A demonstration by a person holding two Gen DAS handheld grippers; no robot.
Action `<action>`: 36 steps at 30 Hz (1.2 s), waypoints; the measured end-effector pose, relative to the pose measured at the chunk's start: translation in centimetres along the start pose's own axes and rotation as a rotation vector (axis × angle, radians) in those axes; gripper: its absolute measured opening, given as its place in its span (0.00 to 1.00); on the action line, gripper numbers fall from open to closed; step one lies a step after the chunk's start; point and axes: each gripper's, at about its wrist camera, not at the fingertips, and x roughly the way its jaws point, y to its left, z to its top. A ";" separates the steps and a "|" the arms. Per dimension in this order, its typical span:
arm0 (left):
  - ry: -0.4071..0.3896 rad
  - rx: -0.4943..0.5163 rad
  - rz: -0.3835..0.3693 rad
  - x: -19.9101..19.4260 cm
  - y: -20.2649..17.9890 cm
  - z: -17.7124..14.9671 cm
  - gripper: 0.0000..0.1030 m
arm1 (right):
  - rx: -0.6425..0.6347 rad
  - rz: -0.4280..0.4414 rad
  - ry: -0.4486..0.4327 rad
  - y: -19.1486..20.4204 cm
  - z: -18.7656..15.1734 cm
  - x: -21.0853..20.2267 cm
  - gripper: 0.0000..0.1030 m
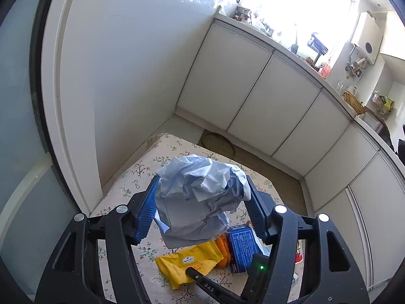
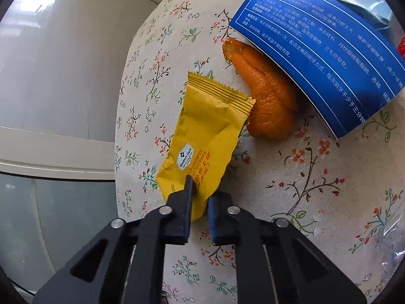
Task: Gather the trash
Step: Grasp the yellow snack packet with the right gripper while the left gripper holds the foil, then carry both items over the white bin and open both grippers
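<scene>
Wrapper [image 2: 205, 141] lengthwise, crimped end away

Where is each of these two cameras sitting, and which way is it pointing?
Left wrist view: sits on the left gripper, looking forward and down past a table corner to white cabinets; its two fingers clamp a crumpled blue paper wad.
Right wrist view: sits on the right gripper, looking steeply down at the floral tablecloth; its fingers pinch a yellow snack wrapper.
Shared: the wrapper, orange peel, blue box and tablecloth; the right gripper's tip also shows in the left view.
</scene>
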 end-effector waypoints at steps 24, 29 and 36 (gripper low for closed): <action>-0.045 0.081 -0.121 -1.0 -8.2 -1.8 0.59 | -0.350 -0.076 -0.418 0.7 1.6 -21.1 0.04; -0.028 0.158 -0.153 0.2 -12.2 -3.3 0.59 | -0.363 -0.186 -0.531 -3.2 2.4 -27.2 0.04; 0.022 0.266 -0.180 2.2 -17.0 -6.5 0.59 | -0.283 -0.348 -0.673 -11.2 3.1 -34.1 0.04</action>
